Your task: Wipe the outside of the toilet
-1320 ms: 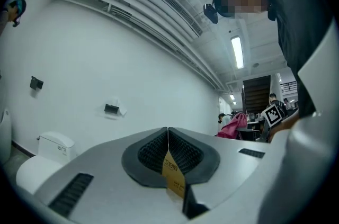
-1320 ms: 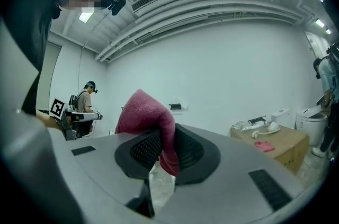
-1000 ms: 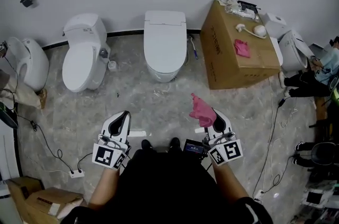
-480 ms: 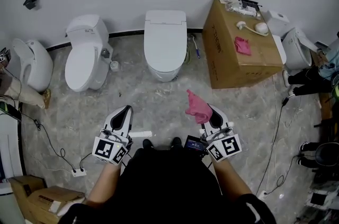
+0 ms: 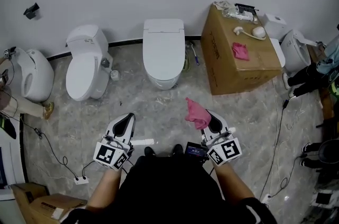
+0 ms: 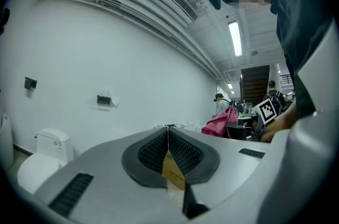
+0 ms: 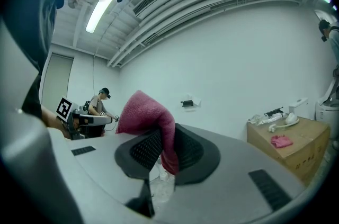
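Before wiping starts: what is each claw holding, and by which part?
Right claw grips the pink cloth by one end; left claw is shut on nothing.

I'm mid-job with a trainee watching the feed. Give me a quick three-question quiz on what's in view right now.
1. True or false: the right gripper is shut on a pink cloth.
2. Where does the second pink cloth lie? A) on the cardboard box B) on the floor C) on a toilet lid
3. Fill in: the lid of the toilet straight ahead of the person is ____.
Key: 1 true. 2 A. 3 closed.
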`<state>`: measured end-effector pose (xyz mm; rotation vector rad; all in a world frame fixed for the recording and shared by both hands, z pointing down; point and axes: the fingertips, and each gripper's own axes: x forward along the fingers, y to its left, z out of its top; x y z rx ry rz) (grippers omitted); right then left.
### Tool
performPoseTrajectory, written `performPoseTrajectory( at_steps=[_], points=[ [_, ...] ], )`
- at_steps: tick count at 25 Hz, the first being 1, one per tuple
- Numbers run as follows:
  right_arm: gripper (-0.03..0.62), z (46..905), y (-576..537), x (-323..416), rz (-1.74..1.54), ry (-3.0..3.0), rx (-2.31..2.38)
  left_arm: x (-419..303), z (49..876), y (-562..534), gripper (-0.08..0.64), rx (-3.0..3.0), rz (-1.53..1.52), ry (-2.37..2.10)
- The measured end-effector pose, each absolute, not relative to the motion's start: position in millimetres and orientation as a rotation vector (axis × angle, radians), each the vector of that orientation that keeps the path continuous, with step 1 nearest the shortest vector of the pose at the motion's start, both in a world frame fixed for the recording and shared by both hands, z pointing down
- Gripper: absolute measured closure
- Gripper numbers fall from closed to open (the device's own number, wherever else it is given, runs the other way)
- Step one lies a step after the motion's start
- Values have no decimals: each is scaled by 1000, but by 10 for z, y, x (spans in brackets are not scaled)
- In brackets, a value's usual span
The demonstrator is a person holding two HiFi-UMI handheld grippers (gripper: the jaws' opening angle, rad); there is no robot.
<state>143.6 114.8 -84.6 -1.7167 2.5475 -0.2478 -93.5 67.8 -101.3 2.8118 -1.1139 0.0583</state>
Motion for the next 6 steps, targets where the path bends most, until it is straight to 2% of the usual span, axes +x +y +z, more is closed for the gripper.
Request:
performPoseTrajectory(
  at_steps=[6],
  points=[
    [520, -912, 1089, 1395, -221, 2563, -1696, -858, -1116, 554, 543, 2865, 55, -1097]
  ],
)
